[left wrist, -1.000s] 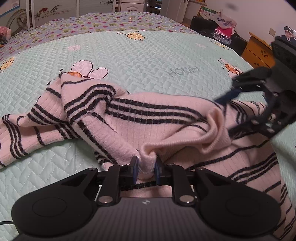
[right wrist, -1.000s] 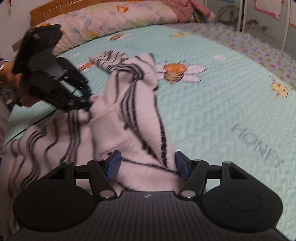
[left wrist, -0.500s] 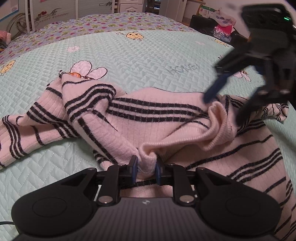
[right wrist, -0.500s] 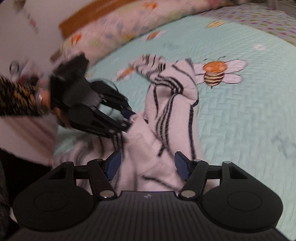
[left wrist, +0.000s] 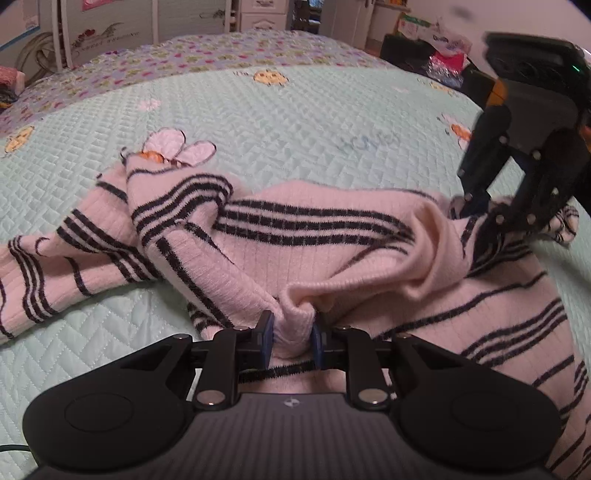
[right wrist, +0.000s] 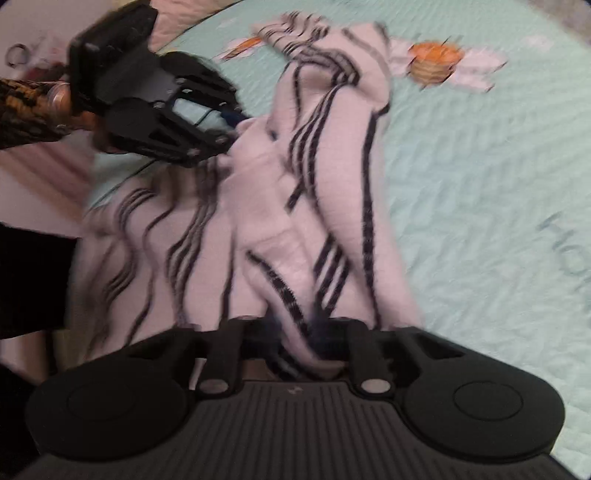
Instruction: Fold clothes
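Observation:
A pink knitted sweater with black stripes (left wrist: 317,254) lies crumpled on the mint quilted bedspread (left wrist: 295,122). My left gripper (left wrist: 291,338) is shut on a bunched fold of it at the near edge. In the right wrist view, which is blurred, my right gripper (right wrist: 299,339) is closed on a striped fold of the sweater (right wrist: 295,206). The right gripper also shows in the left wrist view (left wrist: 480,218), down on the sweater's right side. The left gripper shows in the right wrist view (right wrist: 236,118), at the upper left.
The bedspread has bee and flower pictures (left wrist: 173,147) and a floral purple part at the far end (left wrist: 184,62). White cupboards (left wrist: 110,29) stand beyond the bed. Bags and dark furniture (left wrist: 436,40) stand at the back right.
My right gripper swung round and came down onto the sweater's right side, and its jaws went from wide open to closed on a fold. My left gripper kept its hold and hardly moved.

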`<control>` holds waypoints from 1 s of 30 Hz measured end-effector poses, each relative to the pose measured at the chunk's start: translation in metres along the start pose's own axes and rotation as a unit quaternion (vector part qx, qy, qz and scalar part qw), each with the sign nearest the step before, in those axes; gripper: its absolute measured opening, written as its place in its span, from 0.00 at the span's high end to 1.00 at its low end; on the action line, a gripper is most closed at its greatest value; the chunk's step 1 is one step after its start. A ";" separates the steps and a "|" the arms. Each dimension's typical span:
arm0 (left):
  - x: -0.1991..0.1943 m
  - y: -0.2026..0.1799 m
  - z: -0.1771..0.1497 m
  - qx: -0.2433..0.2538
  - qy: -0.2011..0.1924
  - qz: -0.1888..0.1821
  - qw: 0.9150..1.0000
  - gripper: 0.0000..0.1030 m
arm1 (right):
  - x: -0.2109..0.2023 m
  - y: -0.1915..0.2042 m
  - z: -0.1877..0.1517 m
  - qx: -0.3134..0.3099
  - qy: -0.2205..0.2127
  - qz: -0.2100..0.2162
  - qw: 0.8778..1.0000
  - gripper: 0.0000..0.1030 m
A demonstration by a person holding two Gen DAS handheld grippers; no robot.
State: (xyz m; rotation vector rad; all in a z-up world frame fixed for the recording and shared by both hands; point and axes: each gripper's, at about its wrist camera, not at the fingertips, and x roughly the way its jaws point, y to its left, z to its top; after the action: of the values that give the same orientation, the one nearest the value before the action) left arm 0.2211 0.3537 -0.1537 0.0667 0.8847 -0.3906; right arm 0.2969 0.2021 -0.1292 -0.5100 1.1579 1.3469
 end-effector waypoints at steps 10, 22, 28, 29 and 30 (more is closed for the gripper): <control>-0.007 0.001 0.127 -0.023 -0.129 -0.039 0.991 0.82 | -0.056 0.029 -0.015 0.076 -0.134 -0.258 0.954 0.89; 0.094 0.071 0.210 -0.179 -0.110 0.085 0.974 0.72 | -0.048 -0.182 -0.032 0.371 -0.171 -0.368 0.835 0.84; 0.019 0.091 0.140 -0.186 -0.153 0.187 0.952 0.41 | -0.056 -0.116 -0.084 0.432 -0.280 -0.306 0.801 0.66; 0.016 0.098 0.135 -0.188 -0.141 0.205 0.950 0.41 | -0.062 -0.110 -0.095 0.441 -0.291 -0.299 0.794 0.62; 0.013 0.104 0.130 -0.190 -0.128 0.224 0.947 0.41 | -0.068 -0.104 -0.106 0.451 -0.301 -0.293 0.788 0.56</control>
State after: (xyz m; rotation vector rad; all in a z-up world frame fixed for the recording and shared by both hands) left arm 0.3620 0.4185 -0.0918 -0.1351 0.6498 0.1974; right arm 0.3681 0.0561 -0.1467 0.2637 0.8509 0.2537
